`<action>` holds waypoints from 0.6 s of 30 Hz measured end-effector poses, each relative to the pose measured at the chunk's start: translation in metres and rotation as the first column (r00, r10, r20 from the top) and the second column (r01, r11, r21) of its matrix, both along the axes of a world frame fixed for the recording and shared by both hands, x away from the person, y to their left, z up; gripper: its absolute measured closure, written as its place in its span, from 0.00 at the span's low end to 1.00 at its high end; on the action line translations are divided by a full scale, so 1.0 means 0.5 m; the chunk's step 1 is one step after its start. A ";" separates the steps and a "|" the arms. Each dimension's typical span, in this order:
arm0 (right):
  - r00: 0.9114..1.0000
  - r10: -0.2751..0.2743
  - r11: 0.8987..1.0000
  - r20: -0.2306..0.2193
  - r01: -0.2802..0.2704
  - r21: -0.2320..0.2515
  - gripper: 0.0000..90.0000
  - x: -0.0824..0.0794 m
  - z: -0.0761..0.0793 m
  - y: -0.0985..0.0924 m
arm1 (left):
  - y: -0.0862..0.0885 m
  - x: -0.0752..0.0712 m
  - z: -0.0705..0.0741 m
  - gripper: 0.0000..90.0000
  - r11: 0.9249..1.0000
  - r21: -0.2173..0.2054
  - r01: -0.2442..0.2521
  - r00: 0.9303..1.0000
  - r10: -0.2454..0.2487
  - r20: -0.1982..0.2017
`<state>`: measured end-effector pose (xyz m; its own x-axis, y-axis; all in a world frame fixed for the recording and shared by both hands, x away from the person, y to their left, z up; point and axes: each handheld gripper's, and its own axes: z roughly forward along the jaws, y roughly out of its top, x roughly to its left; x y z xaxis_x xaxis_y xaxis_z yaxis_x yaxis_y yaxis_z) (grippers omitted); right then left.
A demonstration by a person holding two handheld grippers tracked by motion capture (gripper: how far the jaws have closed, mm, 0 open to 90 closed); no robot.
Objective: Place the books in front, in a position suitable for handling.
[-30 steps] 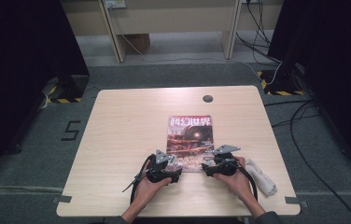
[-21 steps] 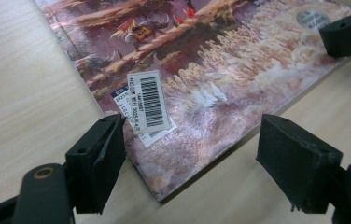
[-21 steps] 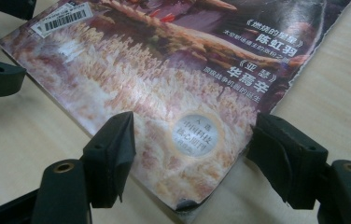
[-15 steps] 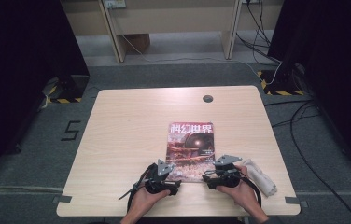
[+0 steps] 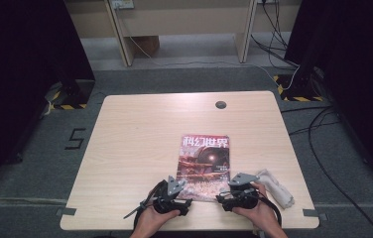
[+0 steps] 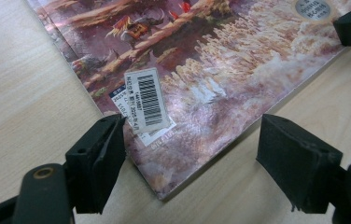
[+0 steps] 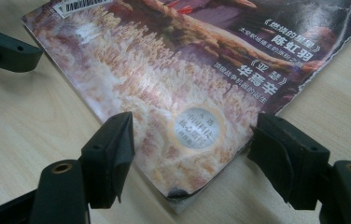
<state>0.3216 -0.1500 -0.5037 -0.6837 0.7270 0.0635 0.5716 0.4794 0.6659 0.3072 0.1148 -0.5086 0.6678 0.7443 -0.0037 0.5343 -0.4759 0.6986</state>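
Observation:
A magazine (image 5: 204, 166) with a reddish picture cover and white title lies flat near the table's front edge. My left gripper (image 5: 175, 197) stands open at its near left corner; that corner, with a barcode sticker (image 6: 145, 100), lies between the two jaws (image 6: 194, 133). My right gripper (image 5: 233, 194) stands open at the near right corner, which reaches in between its jaws (image 7: 192, 128). No pad clamps the cover (image 7: 178, 70). Each gripper sits in one of the person's hands at the table's near edge.
A crumpled white cloth or bag (image 5: 276, 187) lies just right of the right gripper. A round cable hole (image 5: 220, 104) sits near the table's far edge. The wooden table (image 5: 135, 144) is bare to the left. Cables trail on the floor at the right.
Both grippers have drawn back toward the near edge of the table, and the magazine has slid the same way with them. The jaws stand as wide as before.

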 end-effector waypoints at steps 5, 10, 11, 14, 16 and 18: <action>1.000 0.004 1.000 -0.006 -0.004 -0.001 0.34 -0.004 0.001 -0.001 | 0.000 -0.005 0.000 0.26 1.000 -0.001 0.003 1.000 -0.003 0.001; 1.000 0.013 1.000 -0.007 -0.013 -0.004 0.34 -0.010 0.001 -0.002 | -0.001 -0.013 0.000 0.26 1.000 0.002 0.011 1.000 -0.011 0.002; 1.000 0.017 1.000 -0.007 -0.017 -0.006 0.34 -0.011 0.002 -0.003 | -0.001 -0.016 0.001 0.26 1.000 0.005 0.013 1.000 -0.013 -0.001; 1.000 0.024 1.000 -0.006 -0.024 -0.010 0.33 -0.015 0.002 -0.006 | -0.002 -0.023 0.001 0.26 1.000 0.005 0.019 1.000 -0.019 0.001; 1.000 0.025 1.000 -0.014 -0.025 -0.012 0.33 -0.021 0.003 -0.007 | -0.004 -0.030 0.000 0.26 1.000 0.003 0.022 1.000 -0.022 0.001; 1.000 0.029 0.999 -0.010 -0.029 -0.013 0.33 -0.025 0.003 -0.010 | -0.004 -0.034 0.001 0.26 1.000 0.003 0.030 1.000 -0.030 -0.003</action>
<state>0.3092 -0.1549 -0.5025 -0.7039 0.7077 0.0609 0.5641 0.5049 0.6533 0.2900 0.1128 -0.5081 0.6900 0.7238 -0.0038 0.5220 -0.4939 0.6954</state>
